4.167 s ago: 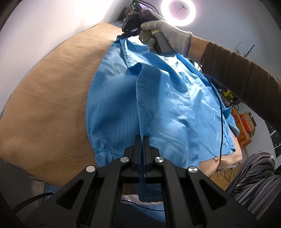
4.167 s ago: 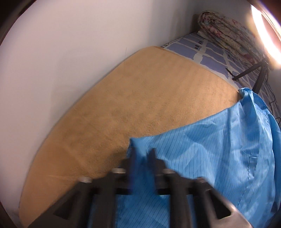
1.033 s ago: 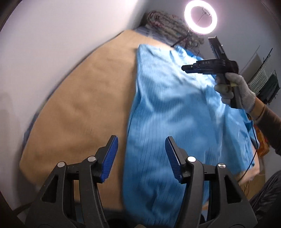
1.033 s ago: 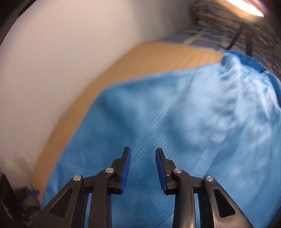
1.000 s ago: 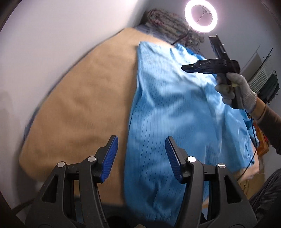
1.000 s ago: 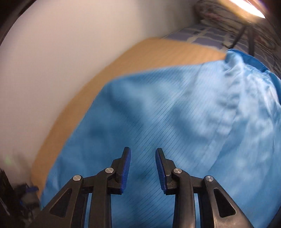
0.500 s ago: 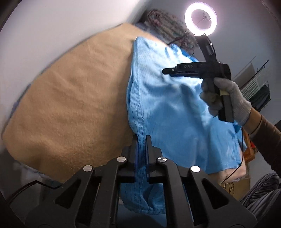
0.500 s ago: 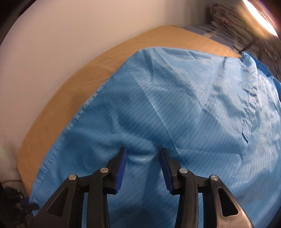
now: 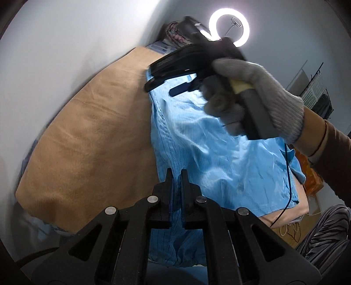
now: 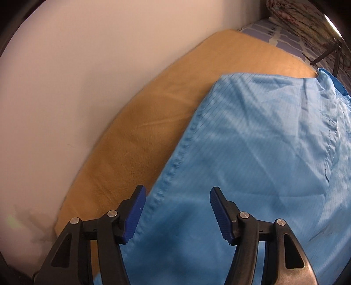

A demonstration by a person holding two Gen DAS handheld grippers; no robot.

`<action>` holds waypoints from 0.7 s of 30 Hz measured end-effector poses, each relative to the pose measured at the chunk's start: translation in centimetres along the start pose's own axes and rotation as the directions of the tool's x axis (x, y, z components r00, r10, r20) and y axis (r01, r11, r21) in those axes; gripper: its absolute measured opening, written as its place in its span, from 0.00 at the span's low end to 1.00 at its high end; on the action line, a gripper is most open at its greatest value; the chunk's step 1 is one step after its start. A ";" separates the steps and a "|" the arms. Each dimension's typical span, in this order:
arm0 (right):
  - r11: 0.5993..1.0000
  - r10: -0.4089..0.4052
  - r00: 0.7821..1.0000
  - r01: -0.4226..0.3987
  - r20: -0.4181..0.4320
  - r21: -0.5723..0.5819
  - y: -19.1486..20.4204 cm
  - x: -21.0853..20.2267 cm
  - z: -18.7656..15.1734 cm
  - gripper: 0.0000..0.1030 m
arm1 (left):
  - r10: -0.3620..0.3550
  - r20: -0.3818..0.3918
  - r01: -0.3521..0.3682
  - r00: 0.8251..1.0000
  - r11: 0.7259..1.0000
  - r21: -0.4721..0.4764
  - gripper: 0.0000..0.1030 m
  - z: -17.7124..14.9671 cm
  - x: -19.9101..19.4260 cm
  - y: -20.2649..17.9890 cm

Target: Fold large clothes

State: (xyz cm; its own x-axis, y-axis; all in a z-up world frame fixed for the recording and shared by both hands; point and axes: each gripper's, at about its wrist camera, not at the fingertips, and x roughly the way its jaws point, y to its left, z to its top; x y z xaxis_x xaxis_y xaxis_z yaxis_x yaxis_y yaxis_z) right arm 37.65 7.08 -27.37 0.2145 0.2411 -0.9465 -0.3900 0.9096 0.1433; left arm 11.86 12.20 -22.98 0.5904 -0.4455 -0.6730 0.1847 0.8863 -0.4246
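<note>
A large light-blue pinstriped garment (image 9: 219,153) lies lengthwise on a tan blanket (image 9: 92,140). My left gripper (image 9: 175,173) is shut on the garment's left seam edge near its lower end. My right gripper (image 9: 166,87), held in a grey gloved hand, hovers over the garment's far part. In the right wrist view the right gripper (image 10: 176,197) is open, its blue pads (image 10: 136,208) spread above the garment's (image 10: 252,164) seamed left edge, holding nothing.
A white wall (image 10: 76,76) runs along the blanket's (image 10: 142,131) left side. A rolled quilt (image 10: 302,19) and patterned sheet lie at the far end. A ring light (image 9: 229,27) stands beyond. A black cable (image 9: 288,186) hangs over the garment's right side.
My left gripper has closed on the garment's left edge. My right gripper has opened wider and swung leftward over the garment's far part toward the left seam.
</note>
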 end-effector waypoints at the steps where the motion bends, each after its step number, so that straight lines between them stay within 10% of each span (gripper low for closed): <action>1: 1.000 -0.009 1.000 0.009 -0.005 0.003 0.3 0.2 -0.1 0.61 | 0.000 -0.003 0.000 1.000 1.000 0.004 0.02 0.1 0.1 -0.1; 6: 0.997 -0.073 0.996 0.074 -0.049 0.015 2.1 1.9 -0.4 0.55 | -0.004 -0.012 0.005 1.000 1.000 0.023 0.02 0.6 0.4 -0.9; 11: 0.991 -0.136 0.990 0.136 -0.038 0.015 1.9 2.7 -0.6 0.12 | -0.014 -0.014 0.015 1.000 0.998 0.063 0.02 1.0 0.3 -2.2; 21: 0.979 0.114 0.978 -0.140 0.173 0.150 -4.3 -3.7 -2.8 0.00 | -0.039 -0.013 0.041 0.999 0.972 0.233 0.02 1.4 -0.2 -8.1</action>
State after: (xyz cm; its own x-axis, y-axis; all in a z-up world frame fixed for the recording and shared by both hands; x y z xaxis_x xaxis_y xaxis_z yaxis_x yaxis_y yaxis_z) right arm 35.99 1.30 -25.29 0.3200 0.3980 -0.8598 -0.2778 0.9070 0.3164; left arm 11.35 5.29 -18.61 0.5729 -0.4811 -0.6636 0.3867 0.8725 -0.2987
